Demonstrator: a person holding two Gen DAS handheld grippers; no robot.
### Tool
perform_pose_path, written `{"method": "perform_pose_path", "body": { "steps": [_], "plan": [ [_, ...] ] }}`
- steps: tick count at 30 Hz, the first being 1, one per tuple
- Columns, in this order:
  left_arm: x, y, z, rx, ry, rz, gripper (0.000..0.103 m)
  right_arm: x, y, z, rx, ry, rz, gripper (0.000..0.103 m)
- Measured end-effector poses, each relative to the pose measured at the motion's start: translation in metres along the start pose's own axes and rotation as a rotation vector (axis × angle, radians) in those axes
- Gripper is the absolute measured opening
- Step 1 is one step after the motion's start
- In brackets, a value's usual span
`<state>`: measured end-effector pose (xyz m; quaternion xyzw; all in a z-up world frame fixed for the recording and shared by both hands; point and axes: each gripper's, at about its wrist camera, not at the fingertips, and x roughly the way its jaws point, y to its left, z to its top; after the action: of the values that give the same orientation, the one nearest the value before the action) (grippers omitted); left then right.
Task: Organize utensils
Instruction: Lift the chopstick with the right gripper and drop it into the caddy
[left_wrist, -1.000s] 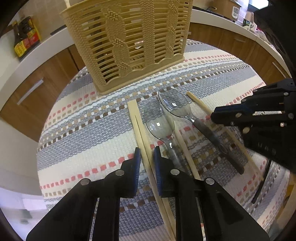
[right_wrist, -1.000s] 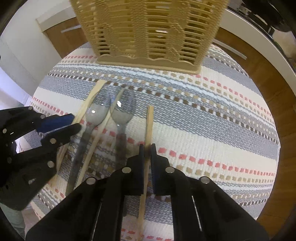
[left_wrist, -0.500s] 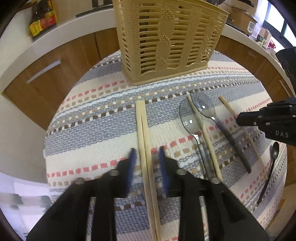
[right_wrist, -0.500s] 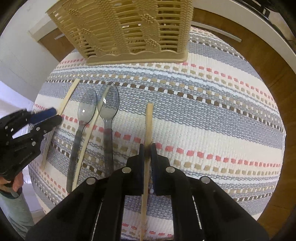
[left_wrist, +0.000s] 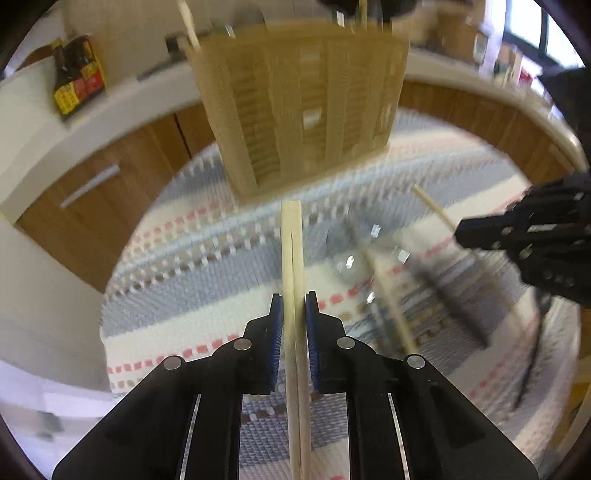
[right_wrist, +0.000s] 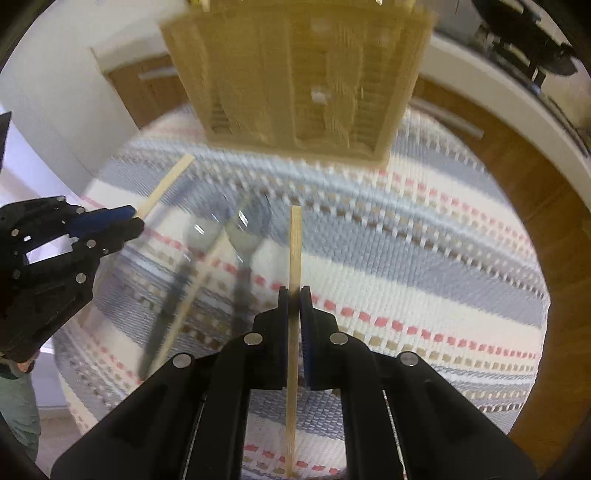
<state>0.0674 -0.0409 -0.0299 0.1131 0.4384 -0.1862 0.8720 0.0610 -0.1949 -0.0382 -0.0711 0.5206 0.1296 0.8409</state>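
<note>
Left gripper (left_wrist: 294, 308): we have just closed on the chopstick pair (left_wrist: 291, 240).
Right gripper (right_wrist: 294, 304): we clamp a single chopstick (right_wrist: 294, 247).
Left view only: sauce bottles (left_wrist: 75, 79).

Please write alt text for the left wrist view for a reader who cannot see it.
The left gripper is shut on a pair of wooden chopsticks above a striped woven mat, pointing toward a tan slatted utensil basket. Blurred spoons lie to the right, where the right gripper enters the frame.
</note>
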Motion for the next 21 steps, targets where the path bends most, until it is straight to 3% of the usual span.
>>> {"method": "perform_pose_path", "body": {
  "steps": [8, 14, 21],
  "plan": [
    [-0.099, 0.013, 0.040, -0.080, -0.336, -0.086, 0.010, -0.083, -0.005, 0.015, -0.021, -0.253, 0.024, 0.004],
    [-0.145, 0.020, 0.070, -0.129, -0.535, -0.114, 0.010, -0.134, -0.011, 0.035, -0.012, -0.427, 0.045, 0.004],
    [-0.169, 0.028, 0.102, -0.200, -0.749, -0.154, 0.010, -0.179, -0.026, 0.071, 0.024, -0.644, 0.035, 0.004]
  ]
}}
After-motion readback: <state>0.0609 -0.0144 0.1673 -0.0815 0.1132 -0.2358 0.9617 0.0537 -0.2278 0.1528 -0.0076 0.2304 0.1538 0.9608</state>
